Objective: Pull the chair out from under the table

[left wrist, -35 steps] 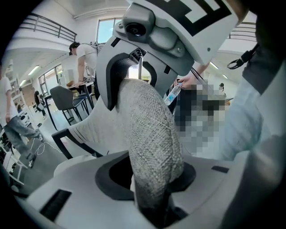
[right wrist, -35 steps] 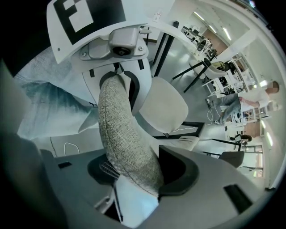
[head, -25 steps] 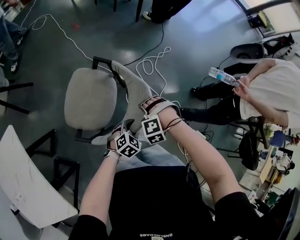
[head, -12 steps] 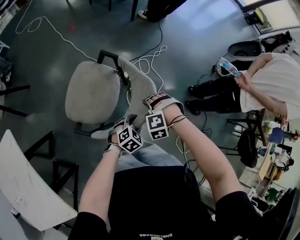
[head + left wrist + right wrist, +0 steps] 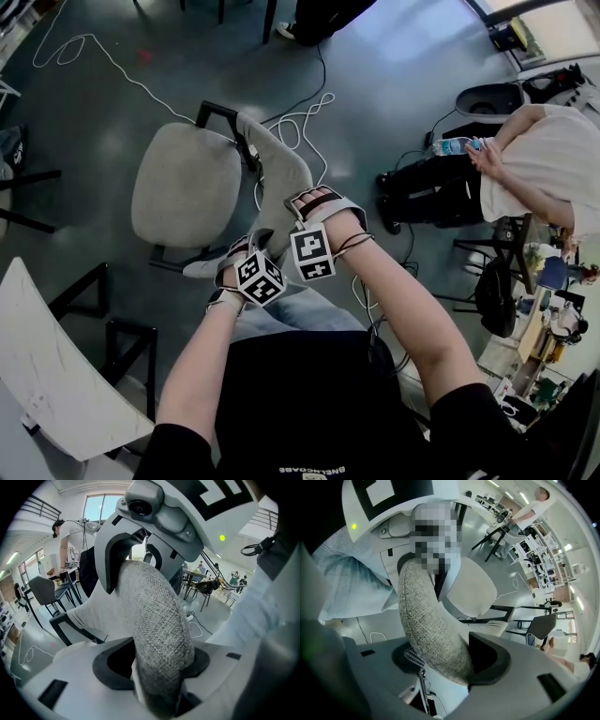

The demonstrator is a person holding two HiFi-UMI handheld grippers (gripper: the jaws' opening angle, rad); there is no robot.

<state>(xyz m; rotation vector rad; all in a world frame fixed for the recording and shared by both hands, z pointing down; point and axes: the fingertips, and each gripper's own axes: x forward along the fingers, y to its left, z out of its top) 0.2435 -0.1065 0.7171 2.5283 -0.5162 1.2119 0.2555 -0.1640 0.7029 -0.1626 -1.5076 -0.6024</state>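
The chair is seen standing out on the open floor. Its grey seat is clear of the white tabletop at the lower left, and a black frame lies between the two.

The curved top edge of the backrest is straddled by both grippers, side by side. The left gripper is set over the nearer end of that edge. Its jaws have just been opening; the woven fabric sits between them with a gap shown on one side, so the hold is released. The right gripper is placed just beside it, further along the edge. Its jaws are spread wide too, with the backrest between them and one ribbed pad left bare.

Beyond the seat, bare floor is left open toward the top left. A white cable is looped on the floor just behind the backrest. A seated person is seen well apart at the right, with a bottle held in hand.
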